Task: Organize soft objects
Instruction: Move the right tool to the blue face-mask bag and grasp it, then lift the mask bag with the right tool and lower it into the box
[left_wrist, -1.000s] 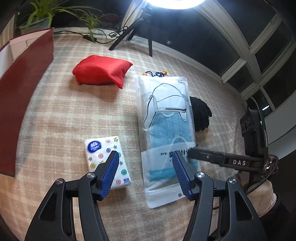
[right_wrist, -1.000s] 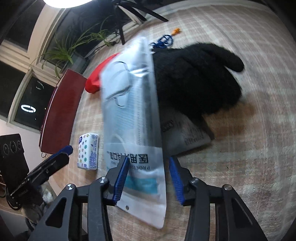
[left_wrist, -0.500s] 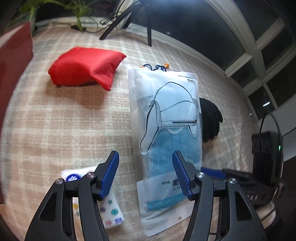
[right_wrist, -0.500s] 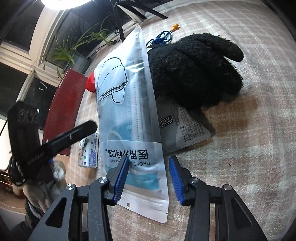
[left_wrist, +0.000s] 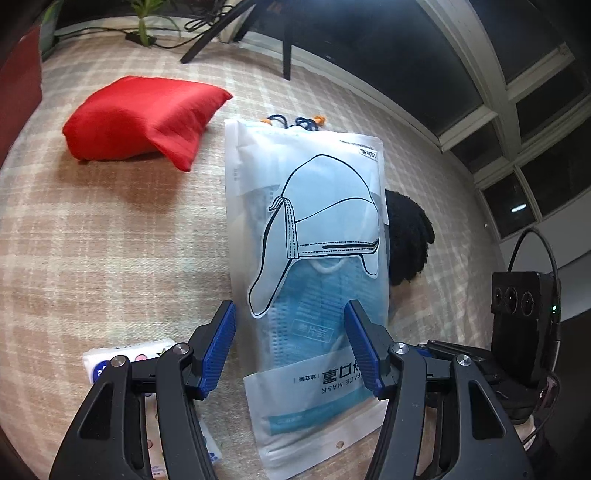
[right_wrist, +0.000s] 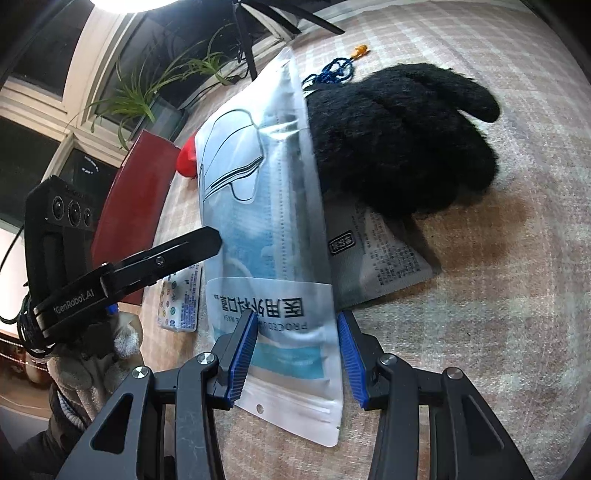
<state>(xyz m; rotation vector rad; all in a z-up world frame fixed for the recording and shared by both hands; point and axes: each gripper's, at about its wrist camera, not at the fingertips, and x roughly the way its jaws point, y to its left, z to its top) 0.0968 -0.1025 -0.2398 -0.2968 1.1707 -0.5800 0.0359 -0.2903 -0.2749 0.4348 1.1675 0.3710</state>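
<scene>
Task early: nothing sorted yet; red box left of mask pack, inside unseen

Mask pack flat on plaid worktop, black glove right of pack, overlapping second pack; red pouch and tissue pack left of it

Left gripper jaws wide, straddling pack's near end, empty

Right gripper jaws wide over pack's bottom edge, empty

Contact with pack unclear; blue cord mostly hidden behind pack

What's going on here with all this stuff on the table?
A person is tidying soft items, with a hand-held gripper in each hand. Both the left hand-held gripper and the right hand-held gripper are open over the near end of a face mask pack, which leans on a black glove. A red pouch and tissue pack lie nearby.
</scene>
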